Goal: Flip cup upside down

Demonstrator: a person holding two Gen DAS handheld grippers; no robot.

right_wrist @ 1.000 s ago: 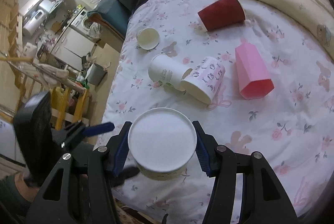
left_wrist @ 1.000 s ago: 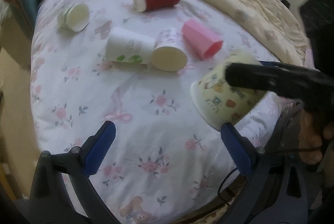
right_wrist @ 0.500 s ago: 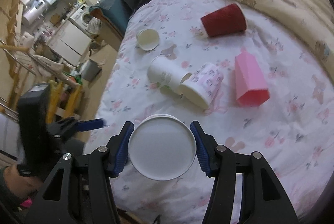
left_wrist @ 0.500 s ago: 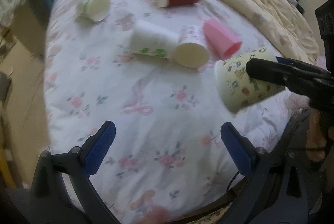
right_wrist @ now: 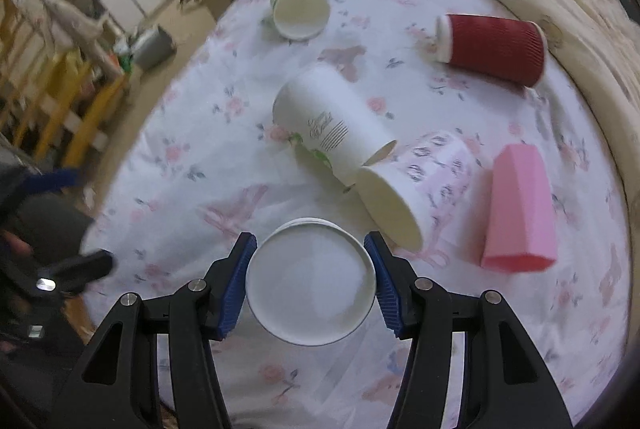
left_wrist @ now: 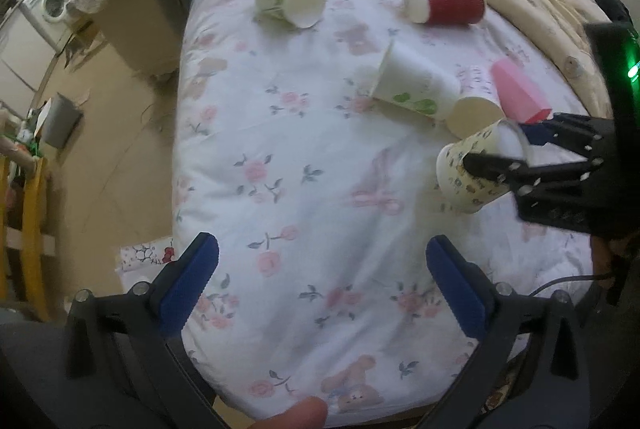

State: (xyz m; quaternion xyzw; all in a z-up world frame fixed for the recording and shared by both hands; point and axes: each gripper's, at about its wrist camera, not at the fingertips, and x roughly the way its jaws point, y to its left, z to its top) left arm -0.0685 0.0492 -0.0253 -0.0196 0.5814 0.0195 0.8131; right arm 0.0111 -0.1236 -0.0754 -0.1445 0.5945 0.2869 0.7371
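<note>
Clamped by its blue pads, the right gripper (right_wrist: 311, 287) holds the cartoon-printed cream paper cup (left_wrist: 474, 175) aloft at three o'clock over the floral bedsheet (left_wrist: 304, 165), base toward its camera, seemingly mid-flip and not yet set down, while the left gripper (left_wrist: 322, 283) gapes empty.

Soft dim indoor light, heavy fisheye bending, blurred edges, faint shadows
</note>
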